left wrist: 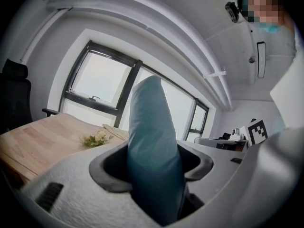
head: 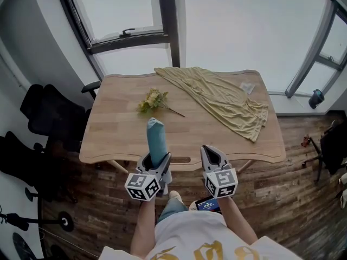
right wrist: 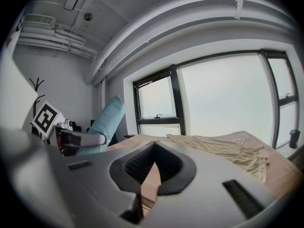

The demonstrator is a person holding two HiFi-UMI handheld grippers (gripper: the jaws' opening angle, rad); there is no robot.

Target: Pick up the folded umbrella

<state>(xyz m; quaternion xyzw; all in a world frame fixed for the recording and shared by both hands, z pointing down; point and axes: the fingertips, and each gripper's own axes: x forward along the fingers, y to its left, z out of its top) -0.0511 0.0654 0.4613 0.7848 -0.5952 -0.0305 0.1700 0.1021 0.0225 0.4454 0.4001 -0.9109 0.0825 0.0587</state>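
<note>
The folded umbrella (head: 155, 138) is a teal sleeve-shaped bundle. It stands upright between the jaws of my left gripper (head: 157, 162), lifted just in front of the wooden table's (head: 116, 137) near edge. In the left gripper view the umbrella (left wrist: 152, 137) fills the gap of the left gripper (left wrist: 152, 172), which is shut on it. My right gripper (head: 213, 155) hangs beside it to the right, shut and holding nothing. In the right gripper view the right gripper's (right wrist: 154, 164) tips meet, and the umbrella (right wrist: 105, 120) shows at the left.
A bunch of pale yellow flowers (head: 153, 99) lies mid-table. An olive cloth (head: 222, 99) is spread across the table's far right, with a small white item (head: 247, 86) beside it. Black office chairs (head: 46, 115) stand left of the table. Windows rise behind.
</note>
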